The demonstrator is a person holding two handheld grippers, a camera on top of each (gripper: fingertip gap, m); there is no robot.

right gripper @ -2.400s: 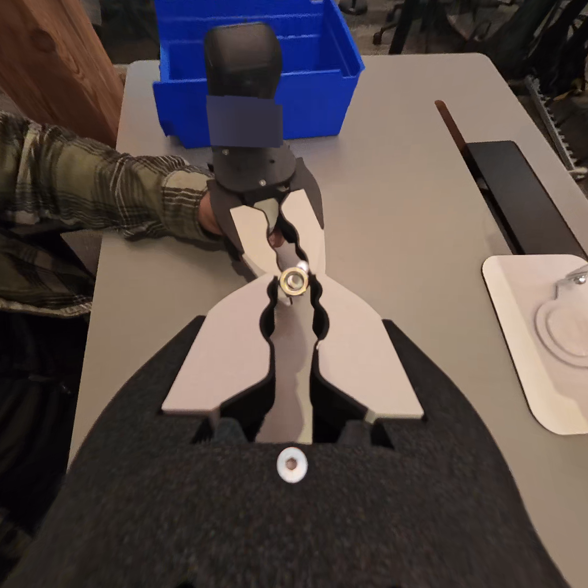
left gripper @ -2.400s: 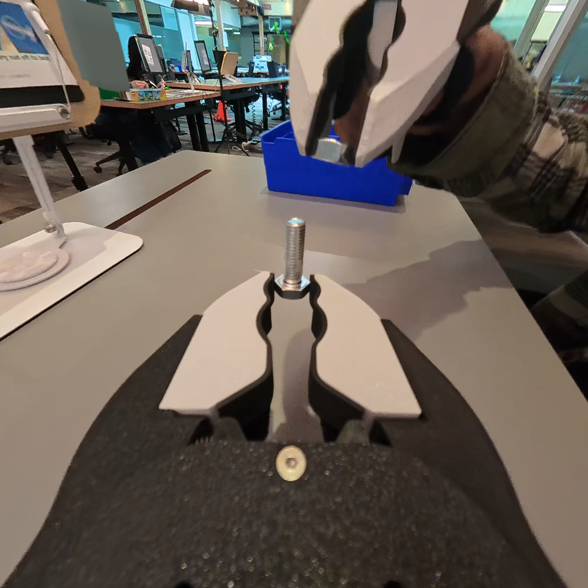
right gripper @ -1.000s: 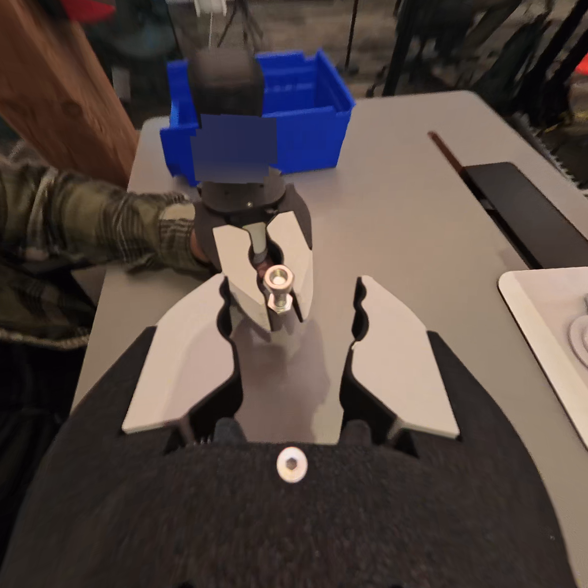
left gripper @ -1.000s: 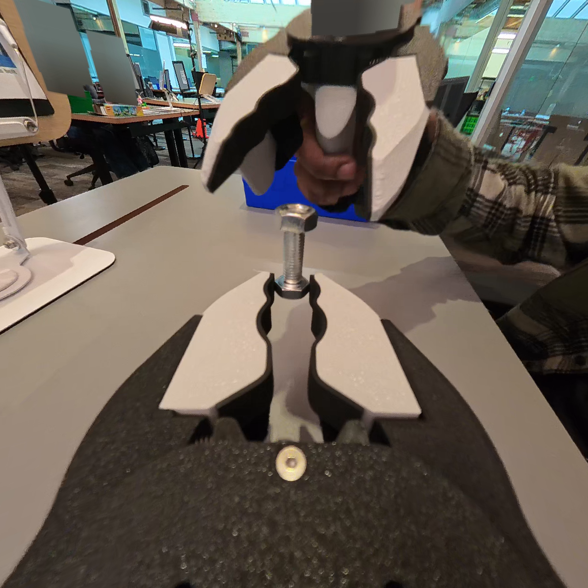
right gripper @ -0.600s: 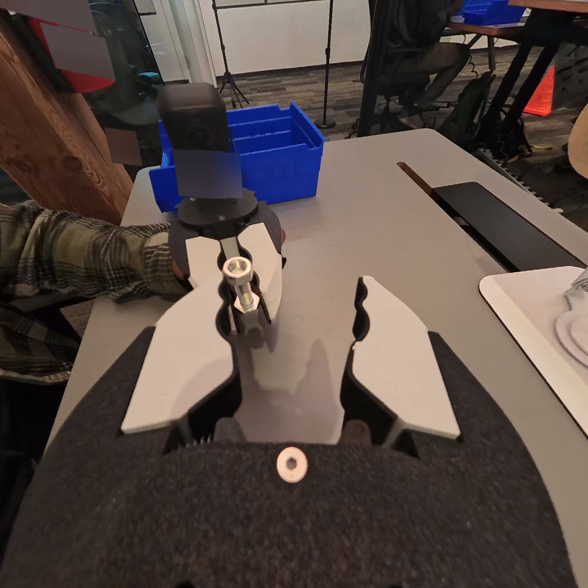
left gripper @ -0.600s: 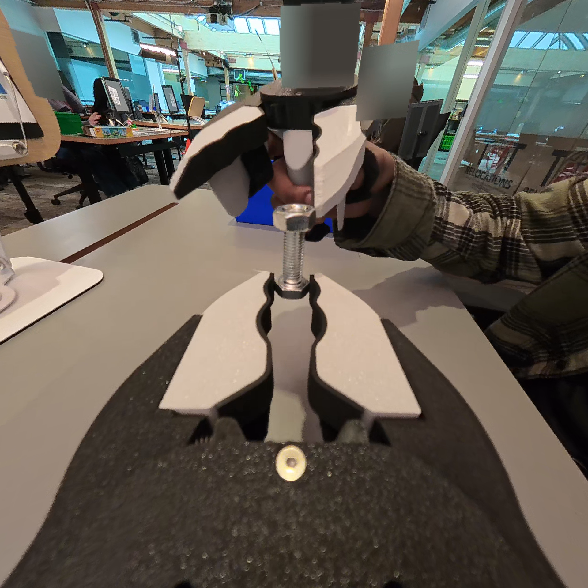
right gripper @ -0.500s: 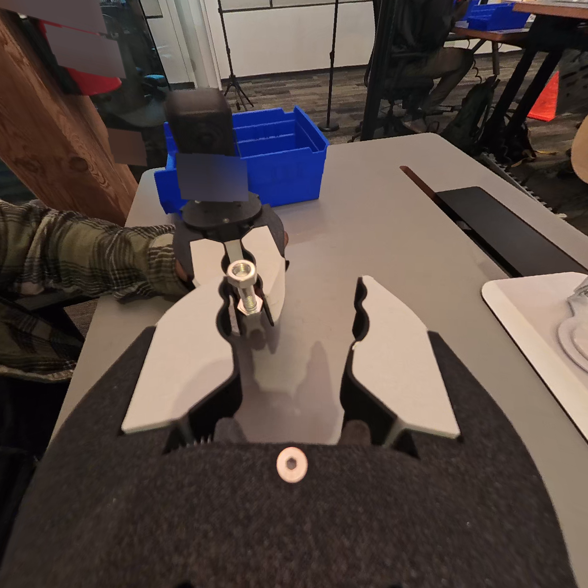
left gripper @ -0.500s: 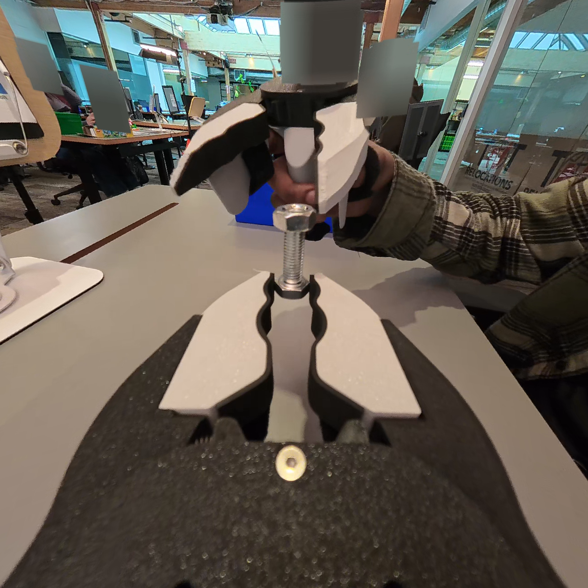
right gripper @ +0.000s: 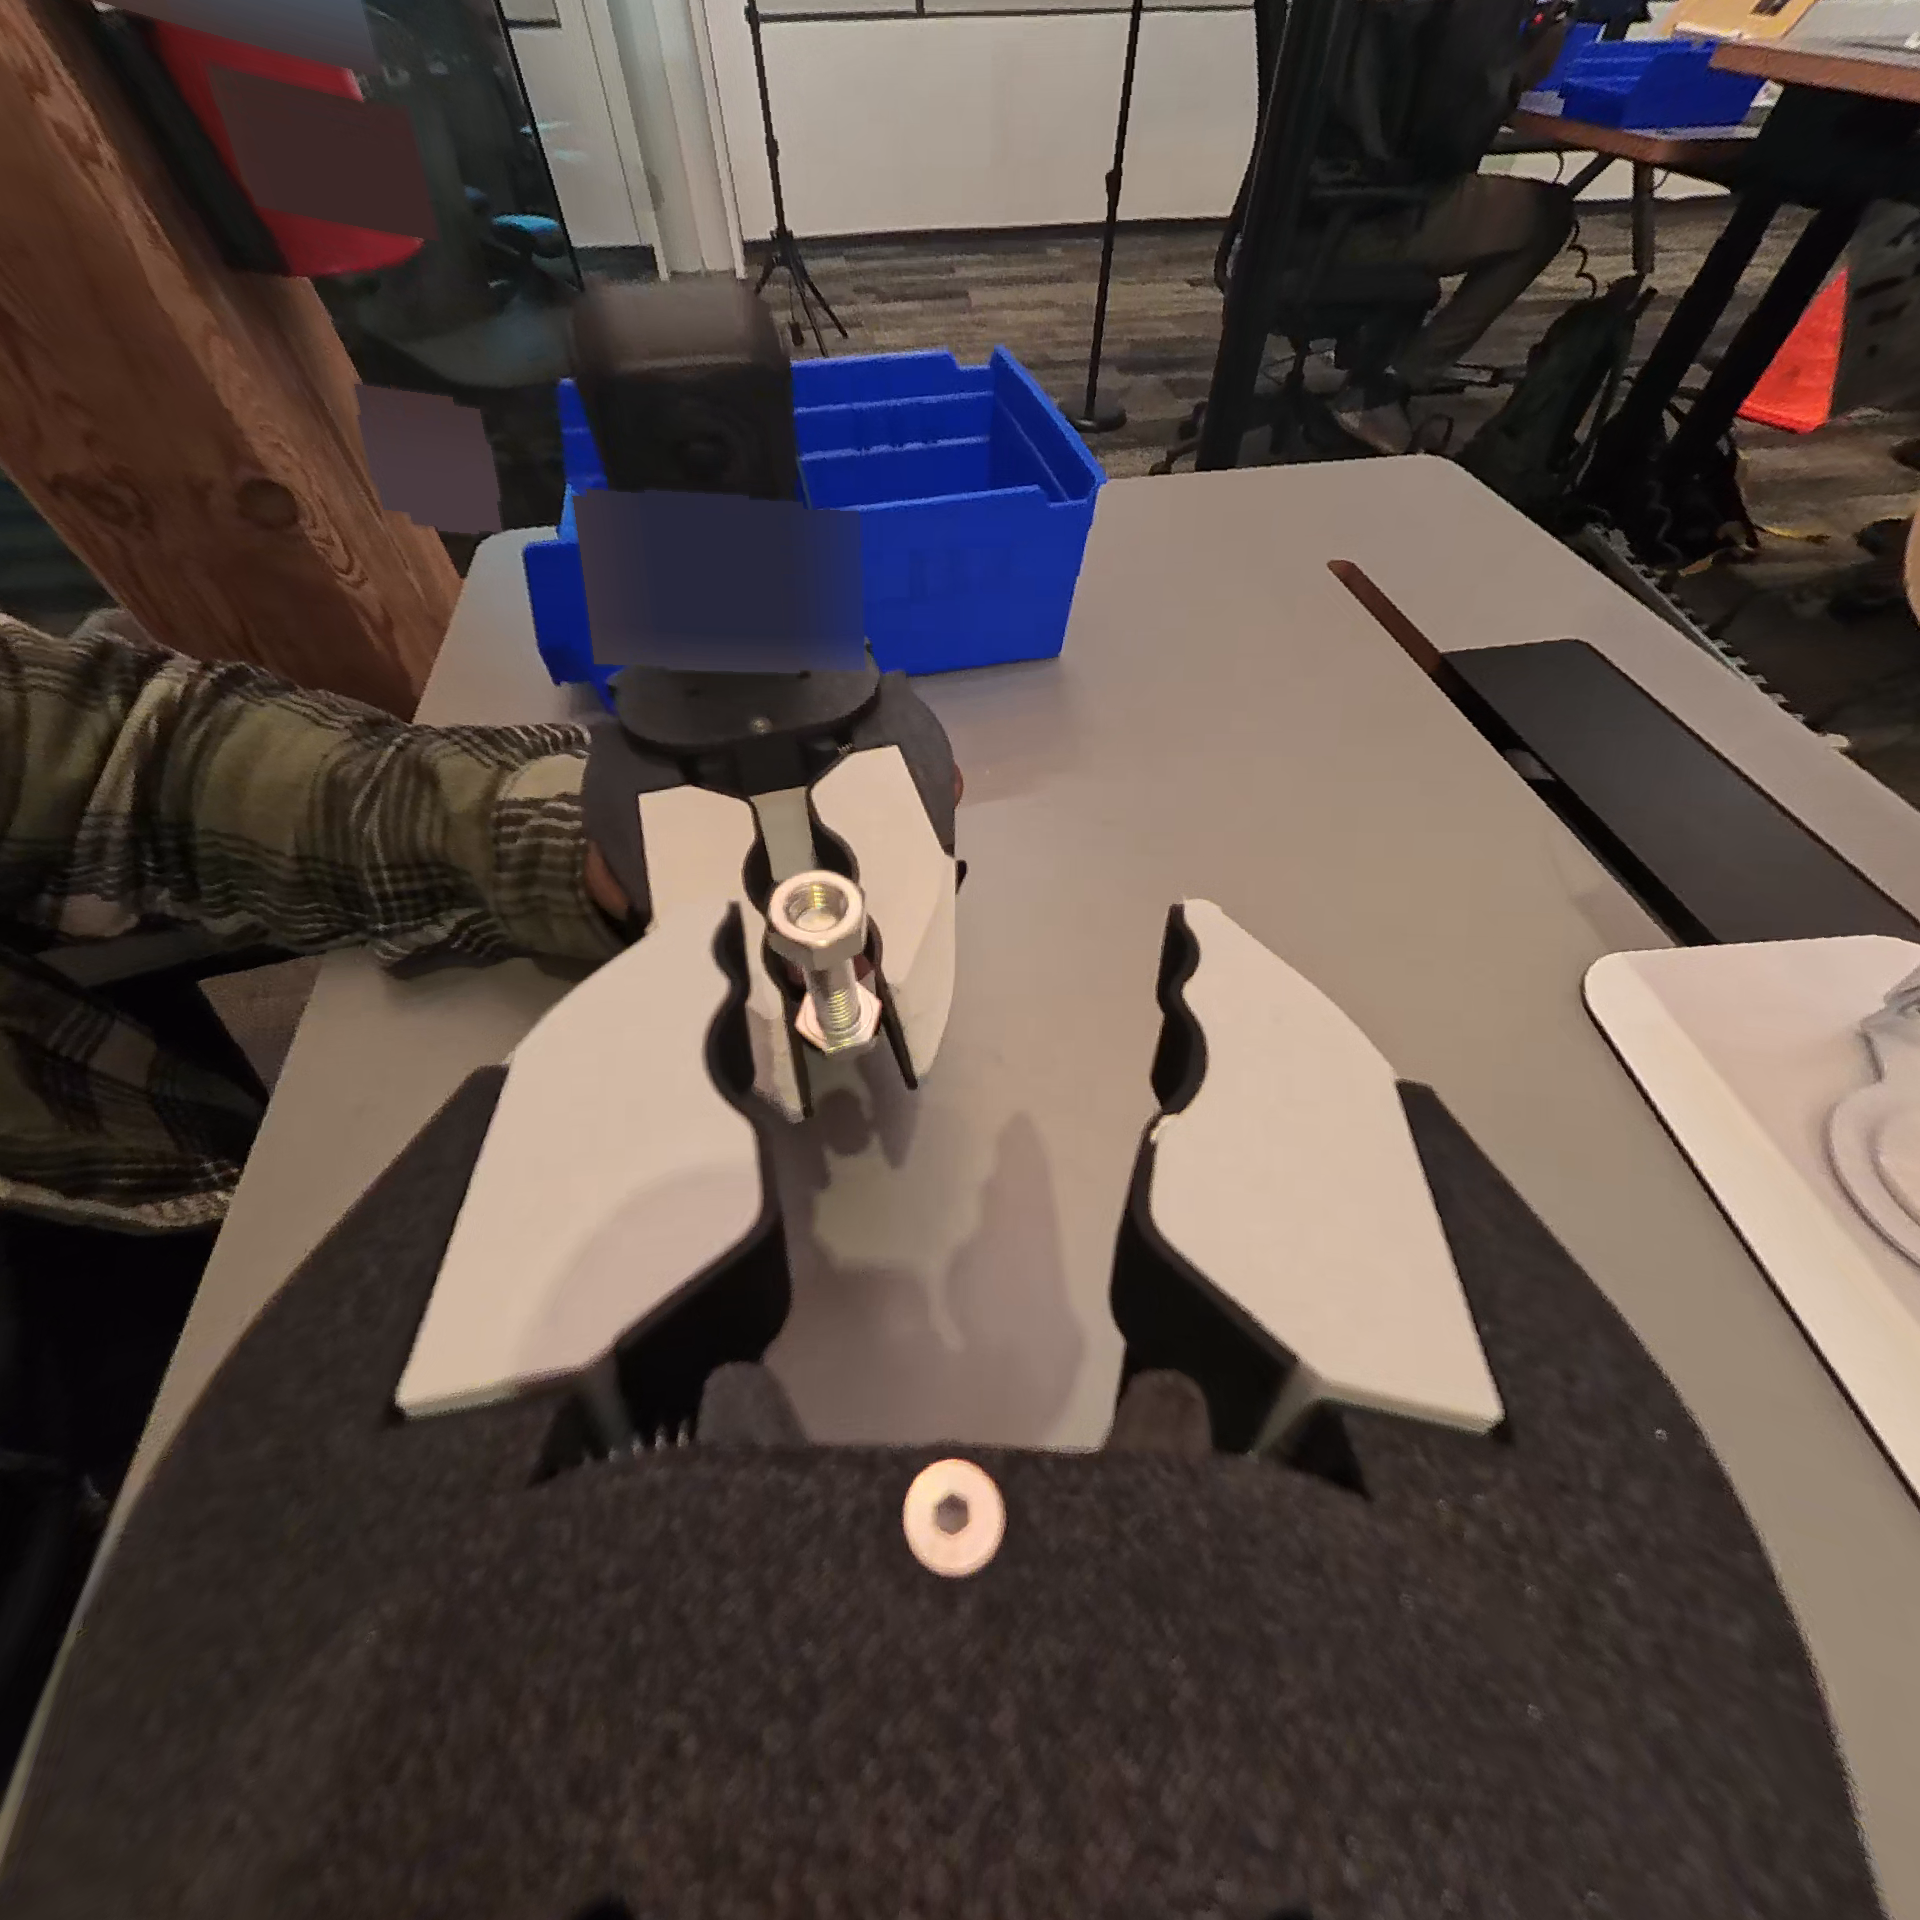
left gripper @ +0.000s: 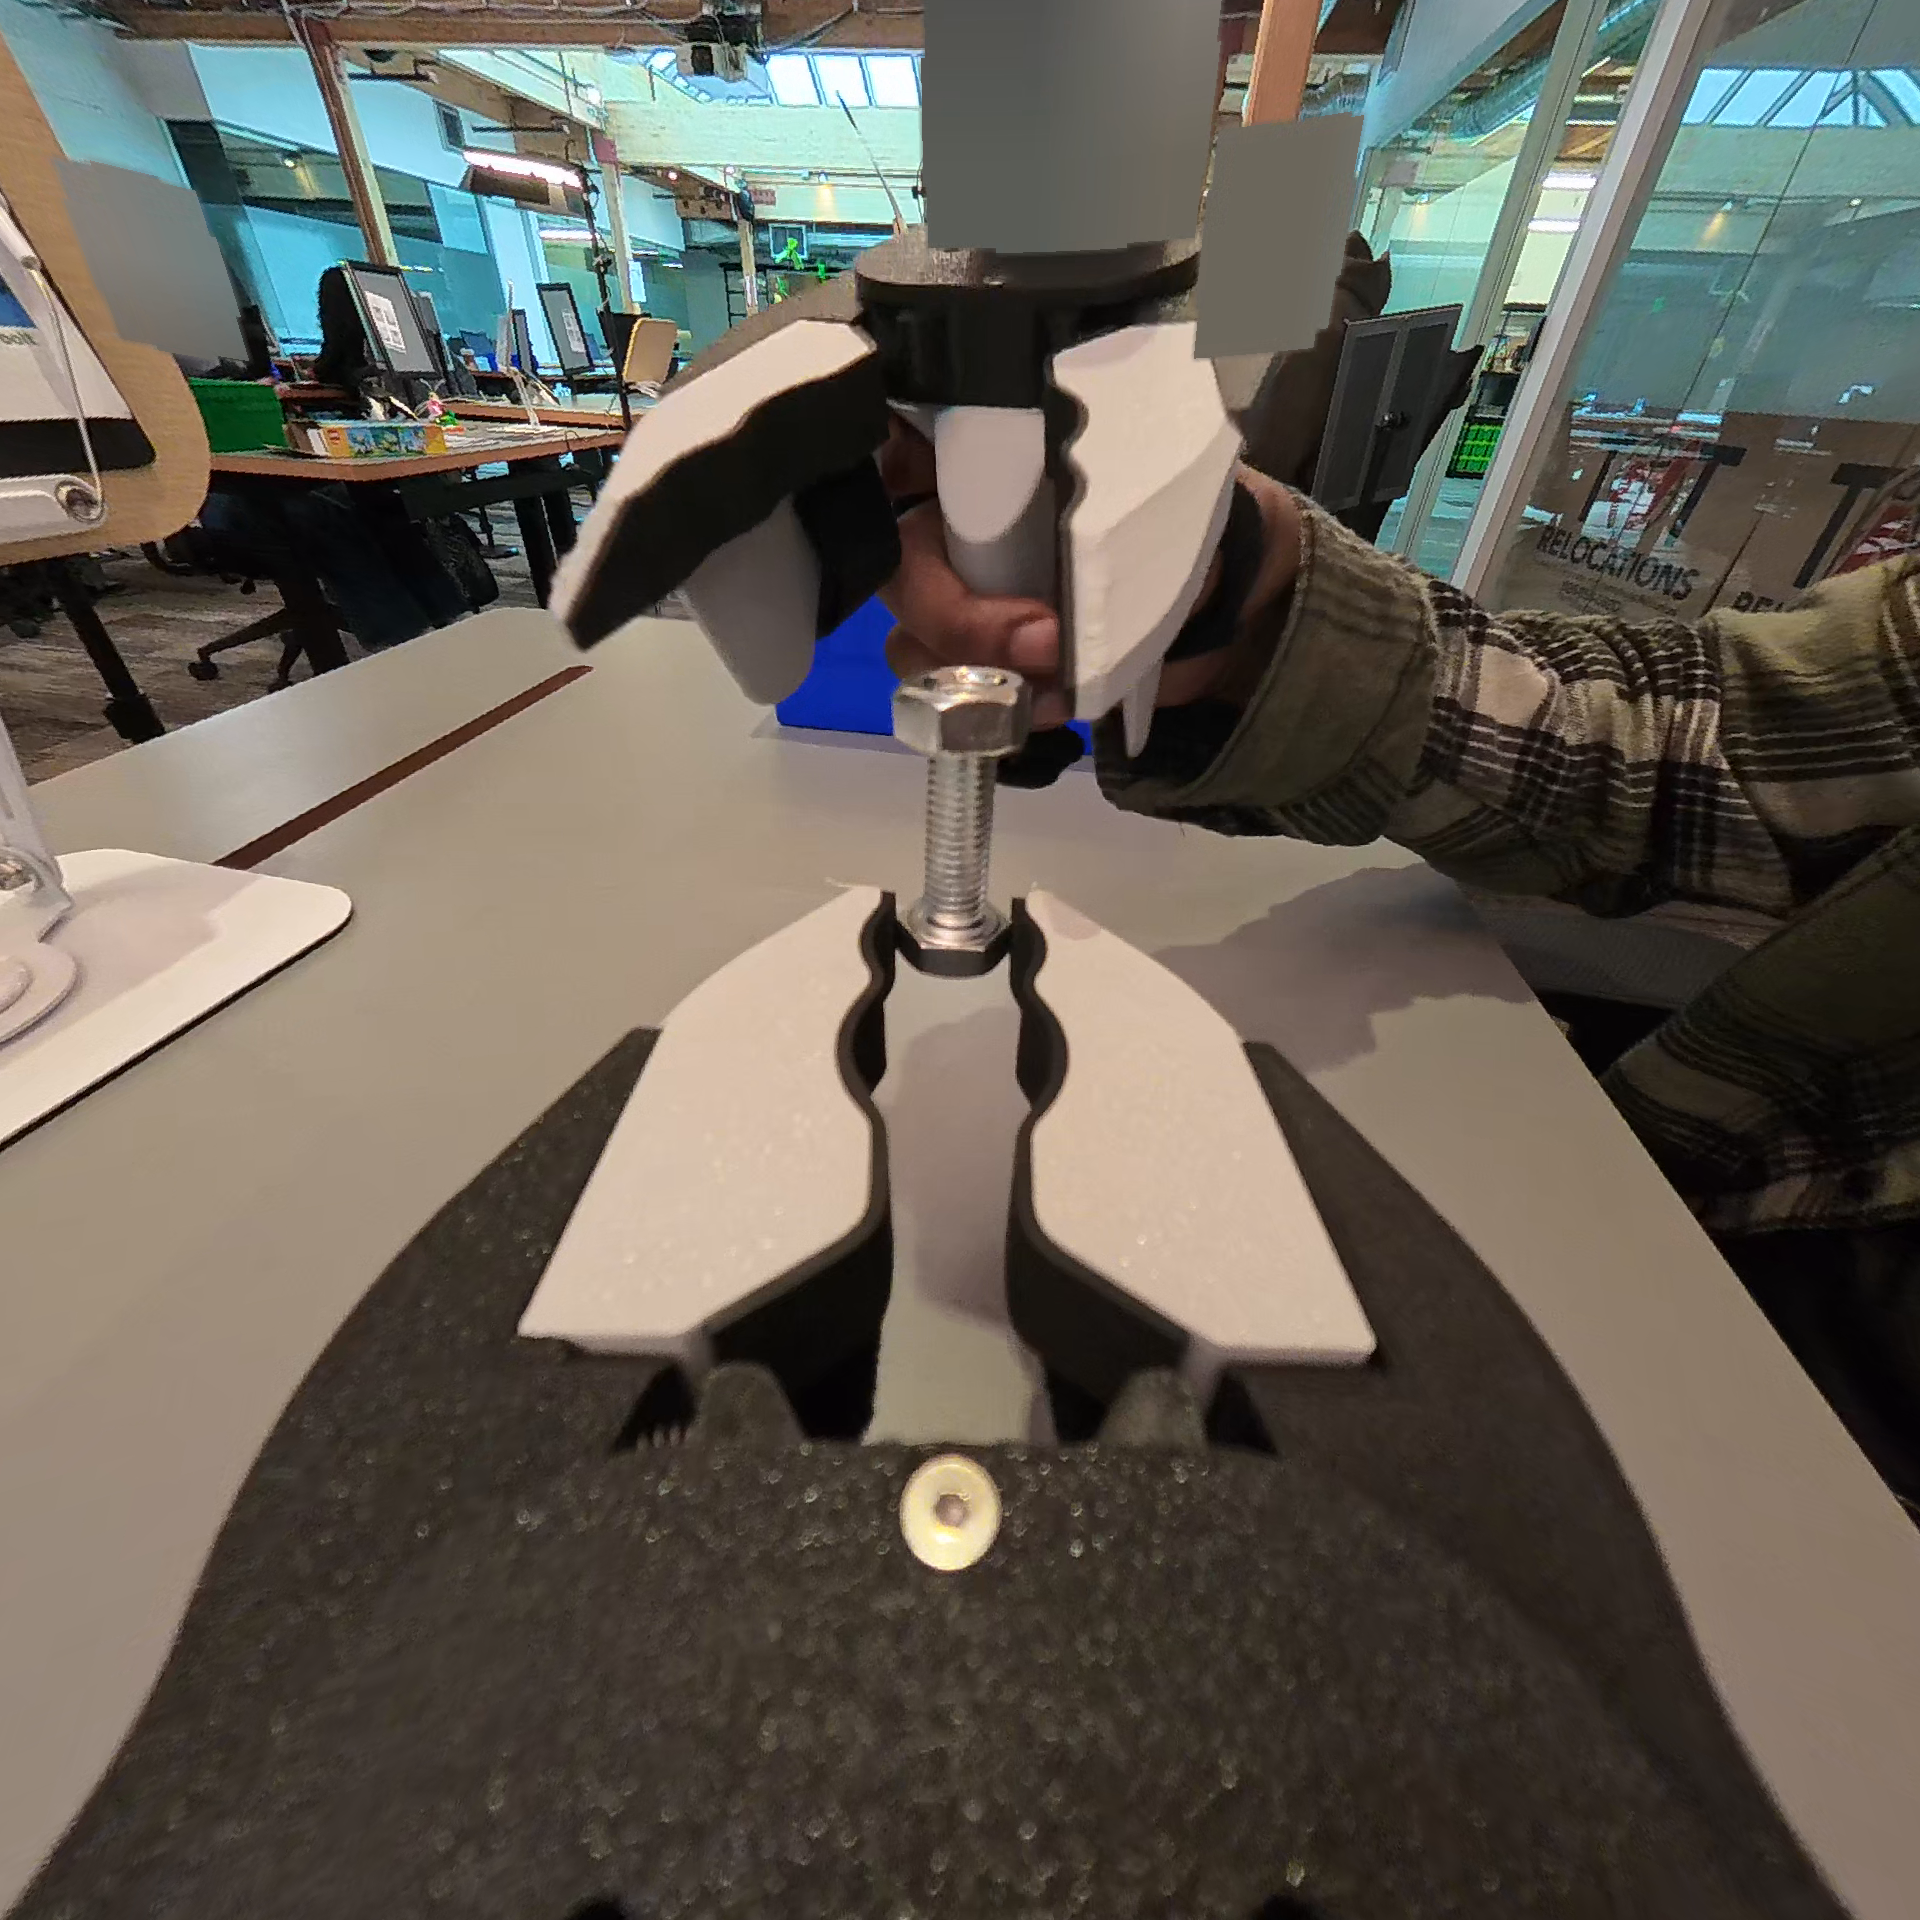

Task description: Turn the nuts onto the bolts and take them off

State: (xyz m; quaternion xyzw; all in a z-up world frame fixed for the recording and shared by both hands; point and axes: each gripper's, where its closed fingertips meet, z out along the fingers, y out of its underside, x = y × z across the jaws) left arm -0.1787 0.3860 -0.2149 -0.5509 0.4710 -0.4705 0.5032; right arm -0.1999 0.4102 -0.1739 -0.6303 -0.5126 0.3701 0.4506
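The left gripper [left gripper: 954,940] is clamping the bolt [left gripper: 957,857] upright by its head, a nut [left gripper: 961,709] sitting on top. The right gripper [right gripper: 951,997] is hovering nearby over the desk [right gripper: 1247,748], jaws spread wide and empty.

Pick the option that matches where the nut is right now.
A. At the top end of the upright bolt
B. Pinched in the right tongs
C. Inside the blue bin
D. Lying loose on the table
A: the nut sits on the top end of the upright bolt, whose head is clamped in the left tongs, while the right tongs stand wide open, gripping nothing.
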